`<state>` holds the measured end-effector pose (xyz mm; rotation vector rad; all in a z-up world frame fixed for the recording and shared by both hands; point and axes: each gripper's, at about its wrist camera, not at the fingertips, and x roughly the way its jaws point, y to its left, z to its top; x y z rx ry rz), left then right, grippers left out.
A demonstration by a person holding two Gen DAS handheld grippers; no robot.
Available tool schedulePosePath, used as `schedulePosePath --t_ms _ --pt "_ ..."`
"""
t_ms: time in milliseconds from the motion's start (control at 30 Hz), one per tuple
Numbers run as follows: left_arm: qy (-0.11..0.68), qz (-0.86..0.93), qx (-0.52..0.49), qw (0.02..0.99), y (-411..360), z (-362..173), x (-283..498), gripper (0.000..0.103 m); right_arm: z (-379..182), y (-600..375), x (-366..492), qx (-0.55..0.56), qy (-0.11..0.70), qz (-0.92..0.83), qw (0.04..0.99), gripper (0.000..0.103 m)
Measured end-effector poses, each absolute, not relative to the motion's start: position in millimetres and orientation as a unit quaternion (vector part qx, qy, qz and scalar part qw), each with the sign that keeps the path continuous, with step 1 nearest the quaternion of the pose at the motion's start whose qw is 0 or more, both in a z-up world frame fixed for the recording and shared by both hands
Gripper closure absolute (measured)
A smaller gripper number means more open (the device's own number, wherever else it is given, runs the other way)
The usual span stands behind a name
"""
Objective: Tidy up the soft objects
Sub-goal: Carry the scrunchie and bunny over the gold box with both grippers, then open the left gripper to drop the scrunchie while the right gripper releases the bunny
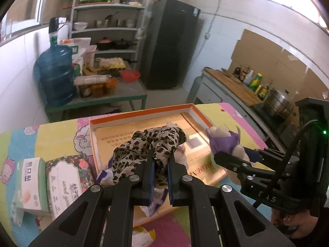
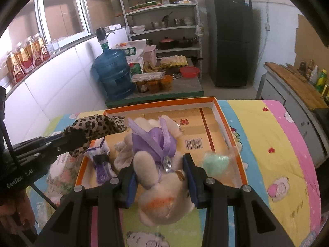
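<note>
A kitchen table under a cartoon-print cloth (image 2: 267,135) carries an orange-rimmed box (image 2: 218,105). The left gripper (image 1: 160,154), above the box, pinches a leopard-print cloth (image 1: 144,144). Beside it, the right gripper (image 2: 162,162) clamps a beige plush toy (image 2: 164,193), purple ribbon pointing ahead over the box.

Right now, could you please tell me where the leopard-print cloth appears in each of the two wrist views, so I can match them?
Left wrist view: the leopard-print cloth is centre frame, pinched in the left claw, over the orange-rimmed box.
Right wrist view: the leopard-print cloth is at middle left, at the tip of the left claw reaching in from the left edge.
Shared landmark: the blue water jug behind the box.
</note>
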<state>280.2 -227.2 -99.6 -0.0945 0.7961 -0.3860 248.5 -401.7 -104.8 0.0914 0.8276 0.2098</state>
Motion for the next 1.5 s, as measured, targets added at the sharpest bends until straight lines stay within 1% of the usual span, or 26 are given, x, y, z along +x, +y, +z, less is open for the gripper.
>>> schedulePosePath --t_ms 467,967,1100,1167,1233,1267,1333,1400,1500 --pt "0.413 -0.145 -0.051 0.898 -236 -127 329 0.093 -134 -410 301 0.038 0.420 0.116 0.899 0.062" --pt "0.445 -0.132 -0.058 0.884 -241 -158 364 0.093 -162 -414 326 0.038 0.449 0.115 0.885 0.062" --pt "0.465 -0.131 -0.068 0.873 -240 -167 369 0.091 -167 -412 331 0.038 0.458 0.107 0.882 0.060" --pt "0.465 -0.129 -0.067 0.873 -240 -169 369 0.087 -167 -412 330 0.038 0.453 0.105 0.885 0.060" --pt "0.462 -0.127 -0.065 0.875 -239 -169 368 0.077 -167 -412 330 0.040 0.449 0.105 0.886 0.057" --pt "0.460 -0.126 -0.066 0.876 -239 -168 368 0.073 -167 -413 329 0.042 0.449 0.105 0.886 0.055" --pt "0.459 -0.124 -0.068 0.877 -238 -168 367 0.057 -166 -414 329 0.045 0.447 0.105 0.887 0.049" --pt "0.456 -0.121 -0.068 0.879 -236 -167 366 0.048 -164 -416 328 0.047 0.446 0.103 0.888 0.048" --pt "0.451 -0.120 -0.067 0.882 -235 -163 364 0.046 -161 -416 327 0.047 0.443 0.104 0.889 0.048"
